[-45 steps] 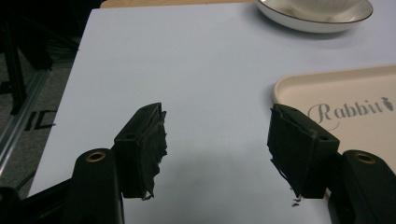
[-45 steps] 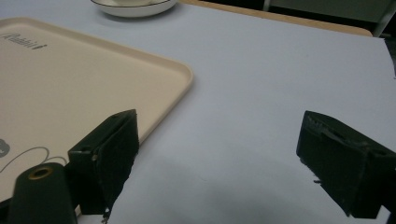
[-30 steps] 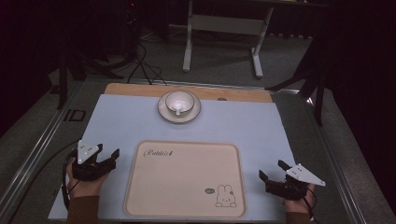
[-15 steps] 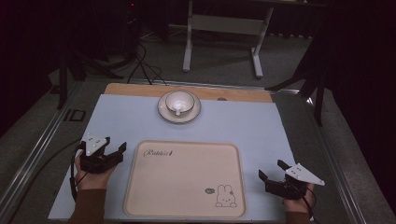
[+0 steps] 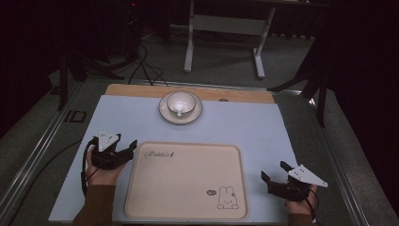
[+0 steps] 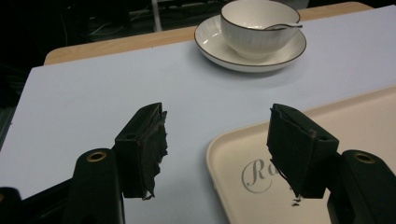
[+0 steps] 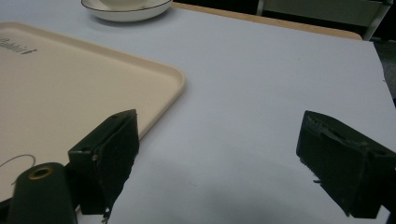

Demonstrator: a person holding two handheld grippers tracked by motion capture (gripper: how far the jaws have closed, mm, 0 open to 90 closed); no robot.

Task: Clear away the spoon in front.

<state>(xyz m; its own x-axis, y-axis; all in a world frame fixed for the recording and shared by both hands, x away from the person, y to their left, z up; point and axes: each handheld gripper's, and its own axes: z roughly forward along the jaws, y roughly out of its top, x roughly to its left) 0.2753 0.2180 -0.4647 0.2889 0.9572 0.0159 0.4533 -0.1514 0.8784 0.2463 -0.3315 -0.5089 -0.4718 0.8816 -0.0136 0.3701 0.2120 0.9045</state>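
My left gripper (image 5: 126,149) sits in my left hand (image 5: 104,170) at the near-left corner of the flat cream plastic tray (image 5: 186,181), its jaws spread wide. Seen along those jaws in the left gripper view, the left gripper (image 6: 217,149) straddles the tray's rounded corner (image 6: 224,144): one jaw is over the pale blue table mat (image 6: 93,93), the other over the tray's printed lettering. I cannot tell whether either jaw touches what lies beneath it.

Ahead of that gripper, well apart from it, stands the white ribbed cup with a dark rim (image 6: 259,25) on its matching white saucer (image 6: 215,46), with a metal spoon (image 6: 282,26) resting across the cup's mouth.

My right gripper (image 5: 273,173) lies off the tray's right edge, near the front of the mat, jaws also wide apart. In the right gripper view, the right gripper (image 7: 217,158) has bare mat between its jaws; the tray (image 7: 70,88) lies just to the left of its left jaw, and the saucer (image 7: 126,11) is far ahead to the left.

A printed rabbit (image 5: 227,197) marks the tray corner nearest my right gripper.
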